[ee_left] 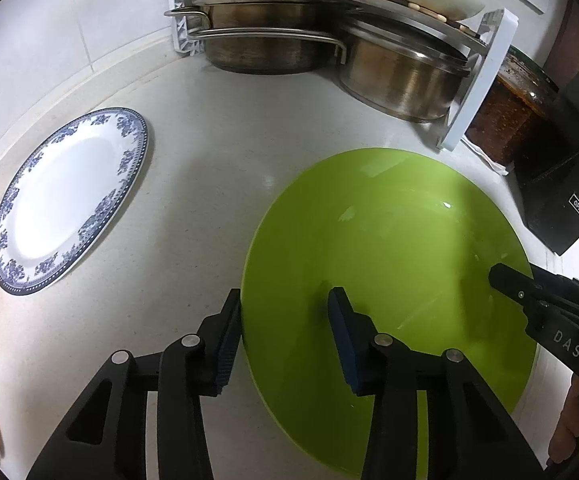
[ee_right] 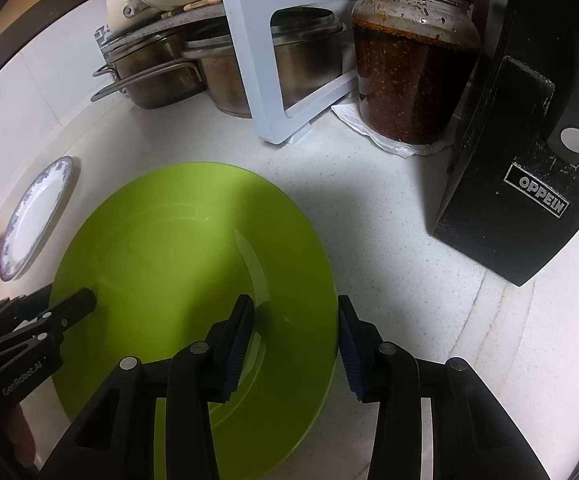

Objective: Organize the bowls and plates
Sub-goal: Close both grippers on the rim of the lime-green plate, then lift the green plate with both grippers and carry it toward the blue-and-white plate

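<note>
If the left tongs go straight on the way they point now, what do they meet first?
Most likely the green plate. The left tongs point steeply down and straddle its left rim, one finger over the plate, the other just outside it. The counter lies beside and under it; exact depth is unclear.

both grippers point(ee_left: 285, 320) point(ee_right: 295, 336) — angled down, jaws part-open

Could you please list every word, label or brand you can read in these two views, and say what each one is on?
"OPPEIN": silver nameplate on the black knife block; the same plate in the left wrist view is too small to read surely.
"DAS": side of the right gripper.
"GenRobot.AI": side of the left gripper.
"开" with an arrow: lid of the chili jar.
Plates and pots carry no readable text.
</note>
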`<state>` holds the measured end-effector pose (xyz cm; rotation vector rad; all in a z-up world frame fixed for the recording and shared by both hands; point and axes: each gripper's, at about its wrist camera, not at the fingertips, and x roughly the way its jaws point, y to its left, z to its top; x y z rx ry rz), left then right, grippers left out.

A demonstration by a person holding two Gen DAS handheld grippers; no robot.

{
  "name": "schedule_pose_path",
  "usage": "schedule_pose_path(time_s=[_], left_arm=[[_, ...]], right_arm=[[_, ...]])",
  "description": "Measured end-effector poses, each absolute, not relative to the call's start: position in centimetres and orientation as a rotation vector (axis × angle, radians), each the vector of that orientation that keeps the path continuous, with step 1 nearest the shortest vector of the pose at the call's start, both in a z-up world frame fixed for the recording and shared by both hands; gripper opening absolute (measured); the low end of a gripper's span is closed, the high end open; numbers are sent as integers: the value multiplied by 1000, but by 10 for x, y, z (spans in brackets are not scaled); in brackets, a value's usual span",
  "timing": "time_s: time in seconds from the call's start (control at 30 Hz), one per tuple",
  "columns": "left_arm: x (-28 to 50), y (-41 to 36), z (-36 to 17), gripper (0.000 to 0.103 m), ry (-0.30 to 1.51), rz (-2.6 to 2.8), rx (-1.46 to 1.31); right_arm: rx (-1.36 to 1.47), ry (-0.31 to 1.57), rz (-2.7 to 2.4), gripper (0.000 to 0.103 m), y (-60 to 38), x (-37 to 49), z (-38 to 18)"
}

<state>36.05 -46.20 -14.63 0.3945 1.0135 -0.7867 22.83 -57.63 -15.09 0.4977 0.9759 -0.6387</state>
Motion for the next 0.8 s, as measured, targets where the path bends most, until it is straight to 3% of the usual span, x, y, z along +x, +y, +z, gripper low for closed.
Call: schedule_pose_path(time_s=[0.8], left_arm=[[332,-365,-90,41,946,-673,283]], right_arm=[[415,936,-549,42,-521,216,-102]])
